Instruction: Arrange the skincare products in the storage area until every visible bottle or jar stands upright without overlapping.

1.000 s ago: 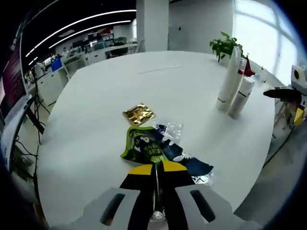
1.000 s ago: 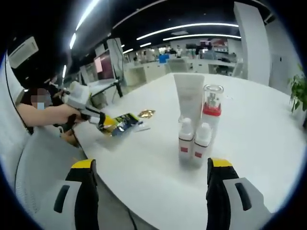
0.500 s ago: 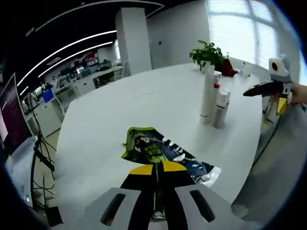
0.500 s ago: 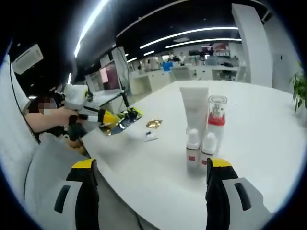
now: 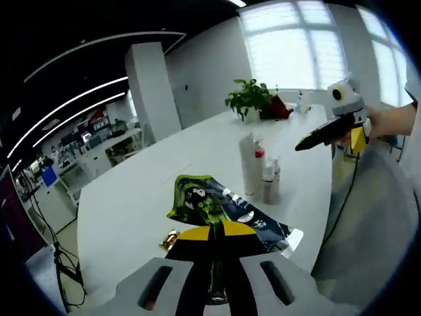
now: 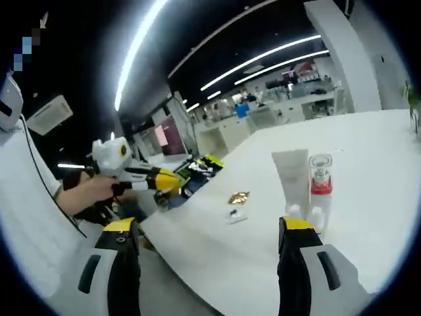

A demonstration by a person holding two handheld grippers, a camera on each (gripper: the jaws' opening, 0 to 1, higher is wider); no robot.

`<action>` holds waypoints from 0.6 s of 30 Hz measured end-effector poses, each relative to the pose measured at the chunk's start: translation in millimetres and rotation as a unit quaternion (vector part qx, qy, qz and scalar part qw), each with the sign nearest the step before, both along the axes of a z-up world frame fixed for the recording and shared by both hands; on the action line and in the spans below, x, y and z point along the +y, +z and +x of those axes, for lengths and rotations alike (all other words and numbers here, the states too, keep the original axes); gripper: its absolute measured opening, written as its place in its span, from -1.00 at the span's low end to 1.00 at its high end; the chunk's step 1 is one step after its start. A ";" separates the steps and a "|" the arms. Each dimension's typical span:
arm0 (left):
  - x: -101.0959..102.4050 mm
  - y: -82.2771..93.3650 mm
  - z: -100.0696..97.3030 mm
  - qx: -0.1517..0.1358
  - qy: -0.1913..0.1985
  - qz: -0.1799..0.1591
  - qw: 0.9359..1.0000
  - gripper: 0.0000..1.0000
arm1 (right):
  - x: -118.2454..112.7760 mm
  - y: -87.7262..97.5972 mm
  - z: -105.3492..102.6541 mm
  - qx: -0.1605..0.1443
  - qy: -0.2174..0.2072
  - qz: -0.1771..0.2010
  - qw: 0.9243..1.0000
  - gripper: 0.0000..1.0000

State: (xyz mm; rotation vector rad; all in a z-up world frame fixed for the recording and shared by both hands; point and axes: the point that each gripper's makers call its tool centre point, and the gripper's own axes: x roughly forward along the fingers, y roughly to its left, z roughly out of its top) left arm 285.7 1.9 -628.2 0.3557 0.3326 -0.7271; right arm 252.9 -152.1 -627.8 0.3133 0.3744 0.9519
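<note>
Left tongs [image 5: 216,245] are pinched tight on a crinkly green and dark blue foil pouch [image 5: 217,209], which hangs lifted off the white bench [image 5: 131,197]. In the right gripper view you can see those same tongs with yellow tips, held in a hand [image 6: 99,191] near the bench edge, pouch [image 6: 197,172] sticking out in front. Right tongs [image 6: 207,247] are spread wide with nothing between them.

The skincare stuff stands upright in a tight cluster on the bench: a tall white tube [image 6: 291,184], a clear-capped bottle with a red collar [image 6: 320,181], and two small white bottles [image 5: 271,179] in front. A shiny gold sachet [image 6: 238,197] and a small clear packet [image 6: 234,214] lie flat nearby. There's a potted plant [image 5: 248,99] at the far edge.
</note>
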 end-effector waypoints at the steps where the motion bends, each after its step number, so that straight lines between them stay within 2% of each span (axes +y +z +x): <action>1: -1.2 1.8 -1.1 -0.002 -0.006 0.000 1.000 -1.00 | 3.2 2.0 0.6 0.001 0.005 0.008 1.000 0.63; 5: -12.3 13.7 -9.8 -0.014 -0.034 0.000 0.999 -1.00 | 19.8 8.2 6.0 0.006 0.018 0.037 0.999 0.48; 9: -30.5 26.2 -20.6 -0.030 -0.069 -0.011 0.997 -1.00 | 35.7 7.6 8.7 0.024 0.032 0.065 0.997 0.37; 13: -38.9 27.8 -23.3 -0.027 -0.078 -0.025 0.996 -1.00 | 48.1 6.1 11.8 0.046 0.032 0.098 0.994 0.24; 17: -49.5 25.6 -28.5 -0.024 -0.089 -0.024 0.995 -1.00 | 59.3 6.0 16.1 0.074 0.030 0.152 0.985 0.14; 18: -50.6 25.3 -29.3 -0.023 -0.091 -0.024 0.995 -1.00 | 61.4 5.6 15.4 0.076 0.031 0.155 0.985 0.11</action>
